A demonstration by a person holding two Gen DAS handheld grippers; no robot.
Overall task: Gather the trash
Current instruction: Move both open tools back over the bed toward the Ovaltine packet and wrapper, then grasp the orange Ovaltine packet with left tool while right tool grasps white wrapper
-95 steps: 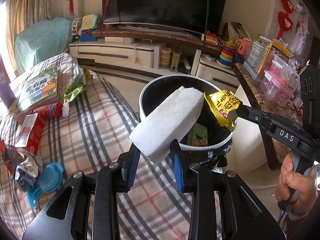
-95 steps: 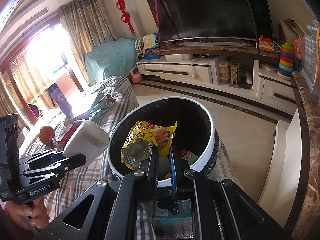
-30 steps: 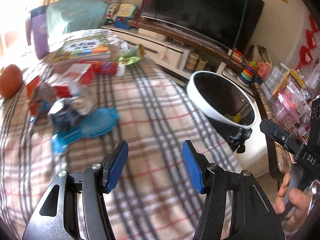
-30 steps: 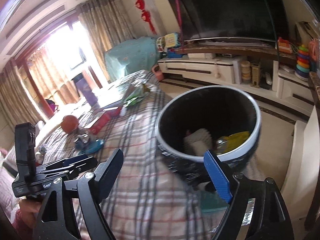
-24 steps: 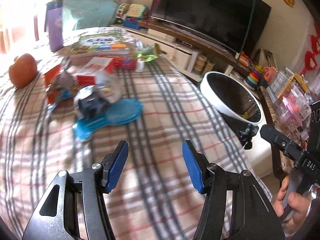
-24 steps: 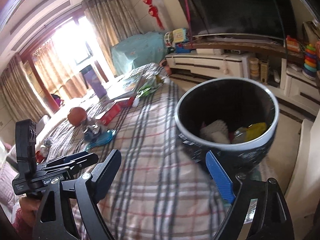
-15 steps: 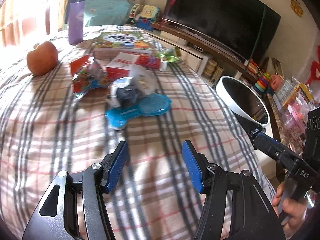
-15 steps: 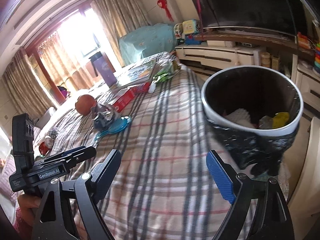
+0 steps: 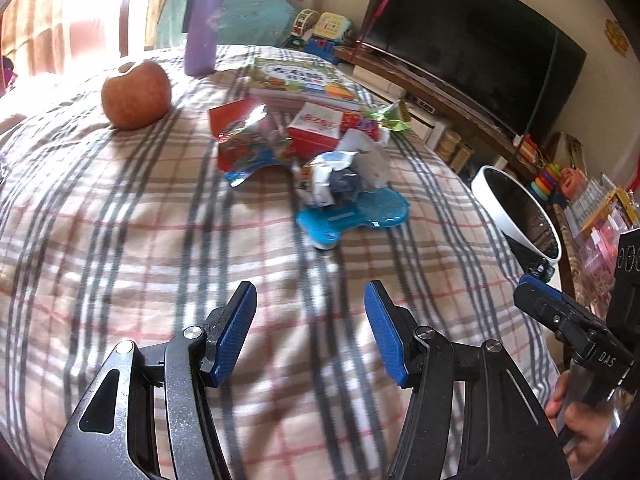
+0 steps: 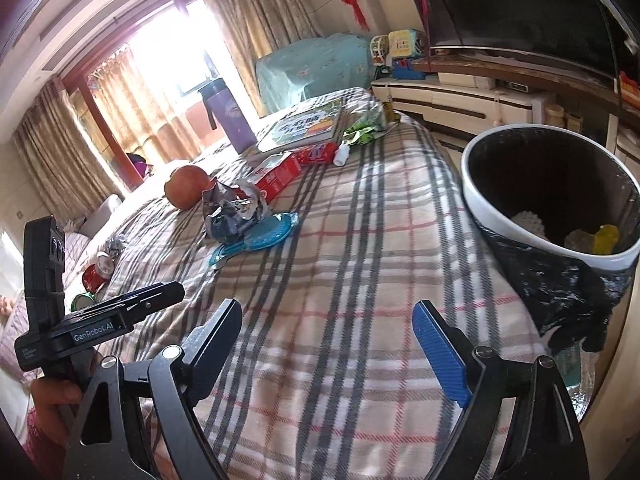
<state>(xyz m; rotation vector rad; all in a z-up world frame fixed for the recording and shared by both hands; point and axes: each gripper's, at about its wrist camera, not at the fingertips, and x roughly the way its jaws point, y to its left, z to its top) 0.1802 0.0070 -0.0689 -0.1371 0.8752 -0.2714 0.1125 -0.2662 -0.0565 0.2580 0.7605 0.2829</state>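
My left gripper (image 9: 310, 332) is open and empty above the plaid cloth, short of the trash pile. A crumpled silver wrapper (image 9: 344, 178) lies on a blue plastic lid (image 9: 356, 212); both also show in the right wrist view, the wrapper (image 10: 232, 210) on the lid (image 10: 260, 236). A red-and-blue snack bag (image 9: 244, 144) lies left of them. My right gripper (image 10: 328, 344) is open and empty. The white-rimmed bin (image 10: 504, 208) with a black liner stands at the right and holds white foam (image 10: 528, 222) and a yellow wrapper (image 10: 606, 236).
An apple (image 9: 136, 94), a purple bottle (image 9: 200, 24), a book (image 9: 300, 78), a red box (image 9: 320, 128) and a green packet (image 9: 390, 118) lie at the far side. A TV cabinet (image 10: 480, 100) stands beyond. Cans (image 10: 100, 268) lie at the left.
Both grippers dropped the foam and the yellow wrapper into the bin, opened, and swung left away from it toward the trash pile.
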